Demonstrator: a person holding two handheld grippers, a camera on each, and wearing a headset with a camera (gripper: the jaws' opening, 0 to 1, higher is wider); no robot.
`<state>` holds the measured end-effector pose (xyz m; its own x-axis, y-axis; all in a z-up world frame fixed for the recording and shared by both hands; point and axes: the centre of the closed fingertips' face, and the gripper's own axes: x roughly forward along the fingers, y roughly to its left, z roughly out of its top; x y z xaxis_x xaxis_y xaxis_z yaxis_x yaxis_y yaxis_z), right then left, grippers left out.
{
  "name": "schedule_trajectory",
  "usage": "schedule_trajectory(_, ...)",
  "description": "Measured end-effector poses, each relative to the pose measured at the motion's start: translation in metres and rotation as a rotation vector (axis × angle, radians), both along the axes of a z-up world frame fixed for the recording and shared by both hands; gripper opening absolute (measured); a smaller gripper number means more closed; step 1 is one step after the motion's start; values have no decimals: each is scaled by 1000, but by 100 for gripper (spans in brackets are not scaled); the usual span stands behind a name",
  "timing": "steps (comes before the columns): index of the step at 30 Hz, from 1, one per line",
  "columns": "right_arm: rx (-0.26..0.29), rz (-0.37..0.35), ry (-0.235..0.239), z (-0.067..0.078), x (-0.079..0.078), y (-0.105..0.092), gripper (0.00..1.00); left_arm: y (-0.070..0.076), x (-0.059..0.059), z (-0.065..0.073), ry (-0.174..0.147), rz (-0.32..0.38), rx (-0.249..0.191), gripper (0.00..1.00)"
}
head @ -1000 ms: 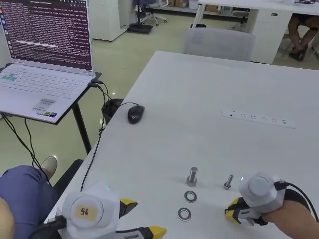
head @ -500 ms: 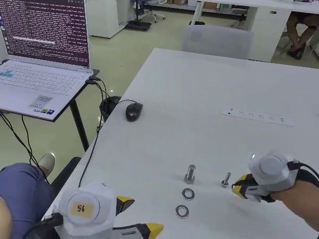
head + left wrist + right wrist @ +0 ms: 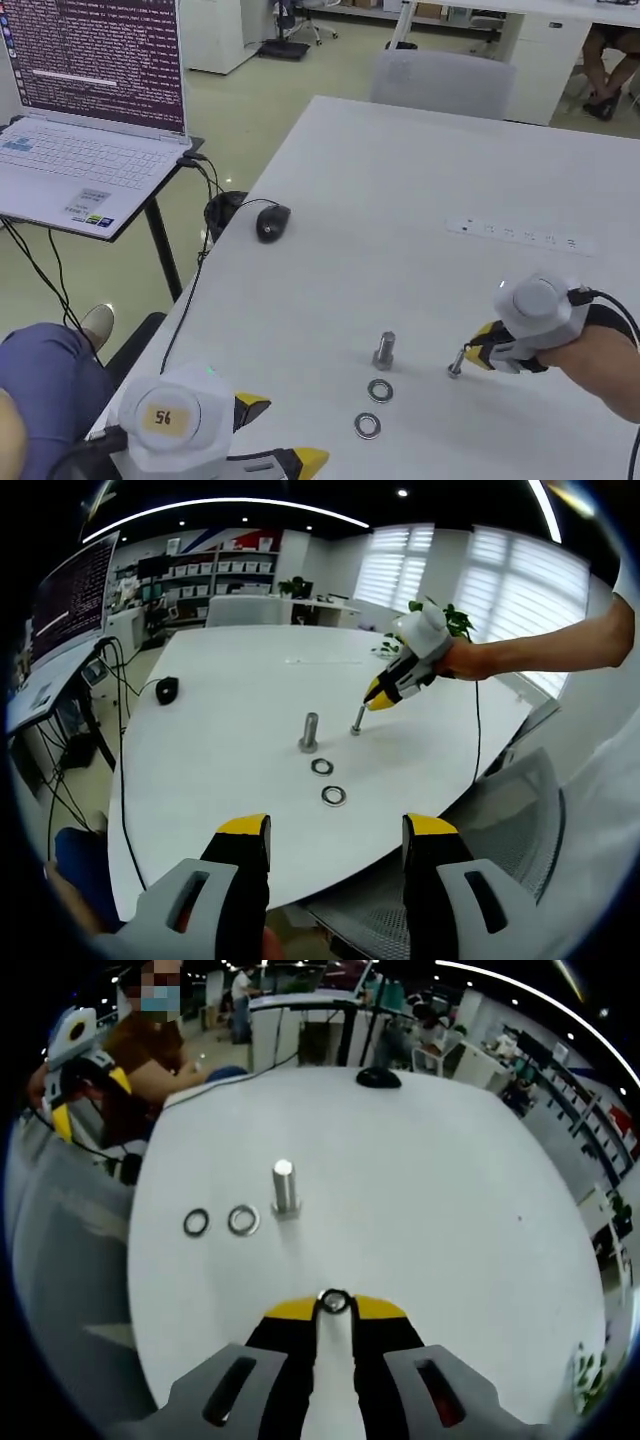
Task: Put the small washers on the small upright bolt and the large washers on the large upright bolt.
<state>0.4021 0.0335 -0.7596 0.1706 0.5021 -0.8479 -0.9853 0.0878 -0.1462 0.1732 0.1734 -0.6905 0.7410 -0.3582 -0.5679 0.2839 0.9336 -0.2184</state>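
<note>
Laptop (image 3: 95, 120) sits on a stand off the table's (image 3: 400, 180) left edge, and there's a mouse (image 3: 272, 222) on the table right by that edge, cable running off it. The left gripper (image 3: 284, 435) hangs over the near edge, fingers wide apart and holding nothing.

A bit right of that, toward the near edge, the big bolt (image 3: 385, 350) stands upright on its head. A big washer (image 3: 379, 390) lies flat just in front of it, not touching, and a second washer (image 3: 367, 426) lies flat a little closer to the edge.

The small bolt (image 3: 456, 365) is upright too, close by on the big bolt's right. The right gripper (image 3: 476, 352) comes in from the right with its yellow tips right at the top of that bolt. In the right gripper view its fingers are squeezed together on a small washer (image 3: 334, 1302), held at the very tips. The bolt itself is hidden there, so I honestly can't tell if the washer is touching it or just above it.

The power strip (image 3: 520, 237) lies further back, toward the right edge, well apart from everything else.
</note>
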Motion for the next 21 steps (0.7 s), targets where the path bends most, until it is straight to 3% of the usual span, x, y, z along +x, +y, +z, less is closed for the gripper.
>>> schedule_trajectory(21, -35, 5, 16, -6, 1, 3, 14, 0, 3, 1, 3, 1, 0, 52)
